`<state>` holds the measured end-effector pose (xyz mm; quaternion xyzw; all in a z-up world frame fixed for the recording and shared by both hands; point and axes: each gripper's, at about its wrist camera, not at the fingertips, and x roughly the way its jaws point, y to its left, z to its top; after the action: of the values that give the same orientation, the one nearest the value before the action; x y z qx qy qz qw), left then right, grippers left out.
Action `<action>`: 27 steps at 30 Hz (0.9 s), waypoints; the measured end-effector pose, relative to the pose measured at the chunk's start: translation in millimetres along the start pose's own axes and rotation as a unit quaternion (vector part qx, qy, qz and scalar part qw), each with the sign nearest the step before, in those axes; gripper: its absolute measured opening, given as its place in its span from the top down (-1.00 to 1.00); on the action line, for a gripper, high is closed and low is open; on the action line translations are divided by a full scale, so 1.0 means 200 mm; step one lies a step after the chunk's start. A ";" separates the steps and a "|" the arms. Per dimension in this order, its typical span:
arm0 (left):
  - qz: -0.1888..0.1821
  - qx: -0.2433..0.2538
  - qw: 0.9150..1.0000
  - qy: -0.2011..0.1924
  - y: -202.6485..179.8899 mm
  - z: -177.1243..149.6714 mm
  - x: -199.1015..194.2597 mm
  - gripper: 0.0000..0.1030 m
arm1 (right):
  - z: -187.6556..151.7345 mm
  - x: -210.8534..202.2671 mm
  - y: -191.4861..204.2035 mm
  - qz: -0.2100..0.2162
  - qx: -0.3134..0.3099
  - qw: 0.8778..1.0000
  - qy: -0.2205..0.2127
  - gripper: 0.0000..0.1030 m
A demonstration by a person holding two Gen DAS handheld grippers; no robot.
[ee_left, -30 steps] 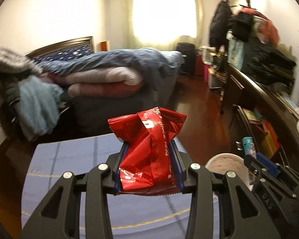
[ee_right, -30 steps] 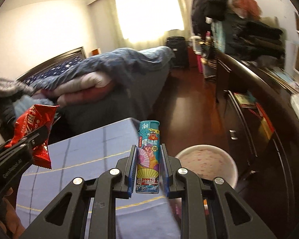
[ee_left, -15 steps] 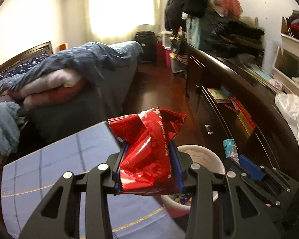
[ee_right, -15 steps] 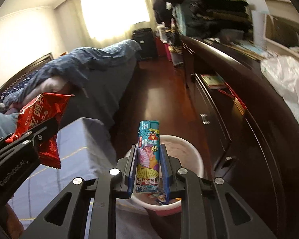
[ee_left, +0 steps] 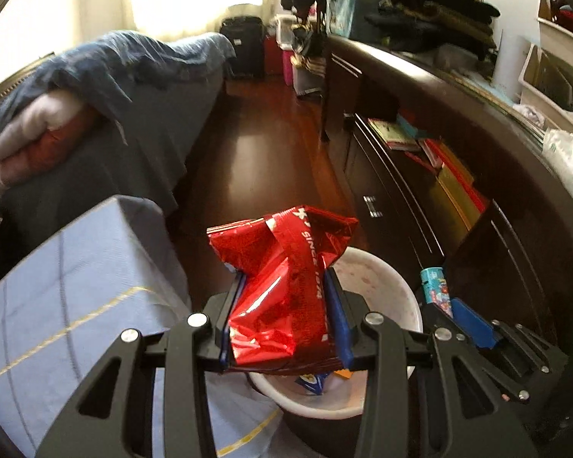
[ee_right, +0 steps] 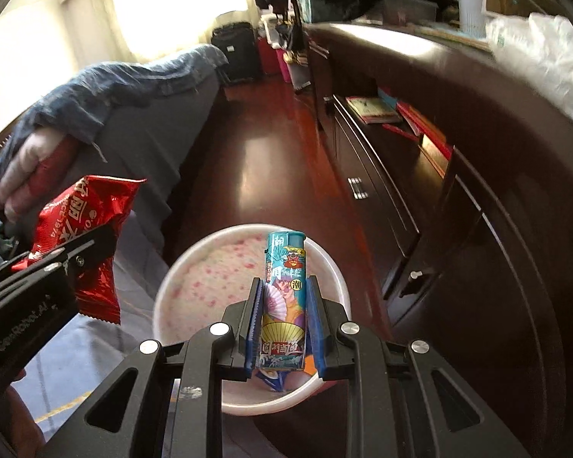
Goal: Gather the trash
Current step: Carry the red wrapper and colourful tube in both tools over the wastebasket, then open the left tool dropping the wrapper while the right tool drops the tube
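Left gripper (ee_left: 282,305): closed on 1 crumpled red snack wrapper (ee_left: 282,286), pinched at its waist between the blue pads, its loose top flaring above the fingertips. Seen from the right wrist view, it hangs at the left edge, over the cloth rather than squarely over the bin.

Blue checked cloth (ee_left: 76,286): covers a low table at the left, its corner just beside the bin.

Bin (ee_right: 195,267): 1 white round pail with pink speckles inside, standing on the dark wood floor (ee_right: 267,152) between the cloth and the dark cabinet (ee_right: 458,210). Some packets already lie at its bottom, half hidden by the fingers.

Right gripper (ee_right: 284,324): closed on 1 teal printed lighter (ee_right: 286,297), held upright, long axis running along the fingers, top end pointing away from the hand. In its own view the lighter sits over the bin's mouth, toward the right part of the rim.

Key relation: the bin lies ahead of and below both grippers. The right gripper looks the nearer and better centred, so its lighter would likely fall inside if let go. The wrapper appears to overhang the bin's near left rim; a short shift rightward seems prudent before release.
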<state>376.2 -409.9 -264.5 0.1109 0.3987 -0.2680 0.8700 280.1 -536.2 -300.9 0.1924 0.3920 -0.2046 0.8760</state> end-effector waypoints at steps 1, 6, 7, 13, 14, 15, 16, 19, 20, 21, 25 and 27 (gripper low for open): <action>-0.002 0.000 1.000 0.006 0.00 0.00 0.03 0.22 | 0.00 0.02 0.00 -0.002 -0.001 1.000 0.003 0.57; 0.000 -0.002 1.000 0.022 0.01 -0.02 0.16 0.16 | -0.02 0.13 0.00 -0.009 -0.015 1.000 0.017 0.56; 0.000 -0.004 1.000 0.024 0.02 -0.02 0.17 0.12 | -0.02 0.15 0.01 -0.010 -0.018 1.000 0.019 0.55; -0.001 -0.021 0.999 0.029 0.09 -0.03 0.20 -0.20 | -0.03 0.21 0.03 -0.003 -0.025 0.999 0.028 0.15; -0.002 -0.024 0.999 0.028 0.10 -0.03 0.19 -0.26 | -0.03 0.20 0.03 -0.003 -0.026 0.999 0.028 0.09; -0.004 -0.028 0.999 0.028 0.11 -0.03 0.19 -0.30 | -0.03 0.20 0.03 -0.003 -0.026 0.999 0.026 0.06; -0.007 -0.032 0.999 0.027 0.12 -0.03 0.18 -0.37 | -0.03 0.21 0.04 -0.002 -0.026 0.999 0.025 0.01; -0.018 -0.038 0.999 0.025 0.13 -0.02 0.15 -0.47 | -0.03 0.20 0.04 0.000 -0.027 0.999 0.026 -0.04; -0.025 -0.040 0.999 0.023 0.13 -0.02 0.14 -0.52 | -0.03 0.20 0.04 0.000 -0.027 0.999 0.026 -0.06; -0.030 -0.041 0.998 0.022 0.13 -0.02 0.13 -0.53 | -0.03 0.20 0.04 0.001 -0.026 0.999 0.026 -0.07; -0.041 -0.039 0.998 0.014 0.13 -0.01 0.09 -0.63 | -0.04 0.19 0.04 0.000 -0.023 0.999 0.026 -0.09; -0.050 -0.039 0.998 0.012 0.12 0.00 0.08 -0.63 | -0.04 0.18 0.03 -0.001 -0.021 0.999 0.027 -0.09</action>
<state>398.0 -395.3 -276.9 0.0602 0.4239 -0.2937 0.8546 300.8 -535.0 -332.7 0.1790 0.4195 -0.1917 0.8690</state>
